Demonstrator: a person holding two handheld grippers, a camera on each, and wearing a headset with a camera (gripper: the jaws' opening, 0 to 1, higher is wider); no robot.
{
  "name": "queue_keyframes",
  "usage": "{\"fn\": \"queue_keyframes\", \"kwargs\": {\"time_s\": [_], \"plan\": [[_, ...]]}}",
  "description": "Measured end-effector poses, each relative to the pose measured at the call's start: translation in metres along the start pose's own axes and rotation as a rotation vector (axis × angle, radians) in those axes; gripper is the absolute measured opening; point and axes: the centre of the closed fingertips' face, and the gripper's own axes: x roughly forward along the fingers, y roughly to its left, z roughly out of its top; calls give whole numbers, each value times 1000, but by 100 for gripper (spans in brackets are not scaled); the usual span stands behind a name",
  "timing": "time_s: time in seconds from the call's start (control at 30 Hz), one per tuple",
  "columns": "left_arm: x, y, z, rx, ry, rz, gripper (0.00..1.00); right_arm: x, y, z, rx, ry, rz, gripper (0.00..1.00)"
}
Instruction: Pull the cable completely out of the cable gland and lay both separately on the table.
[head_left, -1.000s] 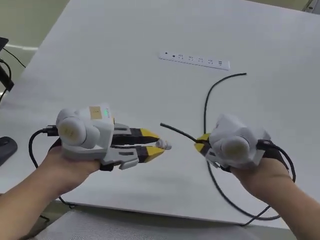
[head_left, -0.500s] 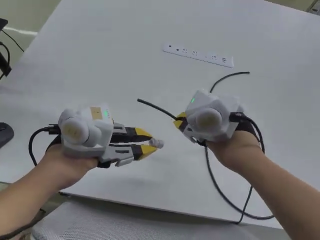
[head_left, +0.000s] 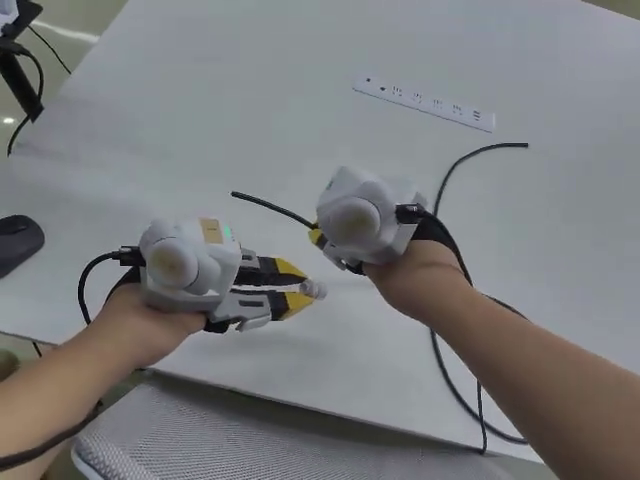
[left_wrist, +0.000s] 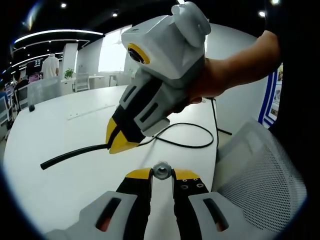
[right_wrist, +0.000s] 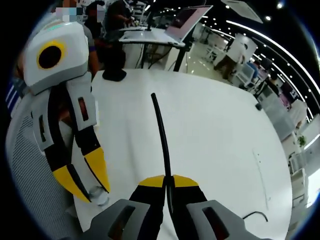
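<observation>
White table (head_left: 200, 110) spreads across my head view, and a grey mesh chair back (head_left: 250, 445) sits just below its near edge. On my left side, the left tongs (head_left: 300, 282) hang over that near edge, closed down to a narrow gap on the cable gland (head_left: 314, 290). The left gripper view confirms it: the small pale gland sits pinched between the two yellow tips. A tan sticker (head_left: 211, 230) is on top of that gripper's housing, with a green light beside it, and I cannot read any print on it. The right tongs (head_left: 318, 240) are just beyond the left ones and slightly higher, closed tight on the black cable (head_left: 268, 207). In the right gripper view the cable rises straight out from between the shut tips to its free end. A white power strip (head_left: 430, 103) lies farther back on the table, and the marks along it are too small for me to read. Behind the right hand, more black cable curves across the table, with an end lying near the strip. The cable and the gland are apart, with nothing threaded through the gland, and each is held in its own tongs.
</observation>
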Motion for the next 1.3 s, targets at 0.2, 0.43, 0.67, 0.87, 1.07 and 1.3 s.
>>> {"fn": "queue_keyframes", "kwargs": {"time_s": [0.2, 0.43, 0.67, 0.87, 1.07, 1.3], "plan": [[0, 10, -17, -30, 11, 20, 16, 23, 7, -3, 23, 23, 39, 0], [6, 17, -32, -70, 23, 22, 16, 42, 12, -9, -17, 65, 64, 0], [11, 21, -46, -99, 33, 25, 16, 55, 21, -18, -18, 99, 99, 0], [12, 26, -58, -117, 53, 30, 16, 64, 24, -23, -28, 117, 112, 0], [13, 28, -67, -127, 66, 31, 16, 69, 26, -26, -36, 128, 123, 0], [11, 25, -72, -126, 87, 32, 16, 74, 28, -29, -36, 138, 132, 0]]}}
